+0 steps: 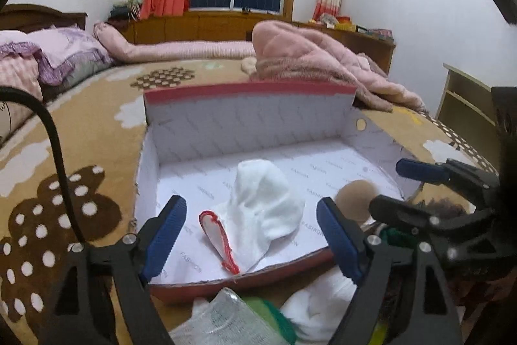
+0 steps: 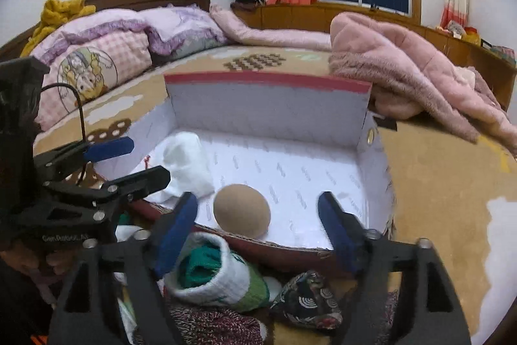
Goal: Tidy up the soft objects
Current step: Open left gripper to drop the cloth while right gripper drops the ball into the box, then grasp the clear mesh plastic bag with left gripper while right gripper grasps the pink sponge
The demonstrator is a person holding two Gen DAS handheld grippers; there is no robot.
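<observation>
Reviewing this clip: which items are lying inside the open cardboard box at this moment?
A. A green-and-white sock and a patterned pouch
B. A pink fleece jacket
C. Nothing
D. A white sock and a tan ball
D: the white sock and the tan ball both rest on the floor of the box, clear of both open grippers.

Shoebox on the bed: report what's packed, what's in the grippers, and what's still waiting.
Done: a white sock and a tan ball lie inside the shoebox. In hand: nothing; the left gripper and right gripper are open with empty jaws. Left: the green-and-white sock, dark patterned pouch and speckled knit piece remain outside the near wall.
</observation>
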